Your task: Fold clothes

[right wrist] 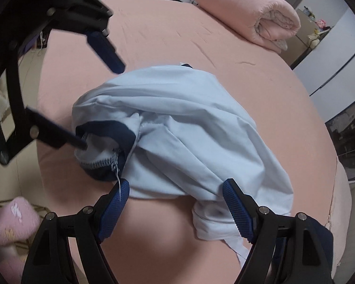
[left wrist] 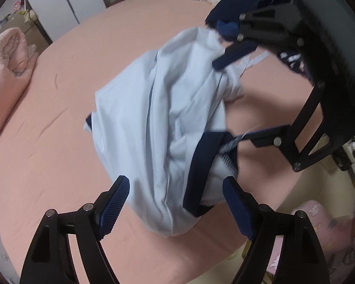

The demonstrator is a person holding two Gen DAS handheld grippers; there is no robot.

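Note:
A light blue garment (left wrist: 158, 118) with navy trim (left wrist: 201, 165) lies crumpled on the pink bed sheet (left wrist: 59, 118). My left gripper (left wrist: 177, 189) is open, its two blue pads standing either side of the near end of the bundle without pressing it. From the upper right my right gripper (left wrist: 222, 108) reaches in, also open, straddling the garment's far side. In the right wrist view the same garment (right wrist: 189, 123) spreads between my right gripper's (right wrist: 177, 189) fingers. There my left gripper (right wrist: 99, 105) comes in at the upper left, one finger tip at the navy-edged opening (right wrist: 101, 132).
A rolled pink quilt (left wrist: 9, 71) (right wrist: 248, 16) lies at the bed's side. A navy garment (left wrist: 227, 11) sits beyond the right gripper. White wardrobe doors (left wrist: 66, 4) stand past the bed. A pink patterned item (left wrist: 319, 224) lies below the bed's edge.

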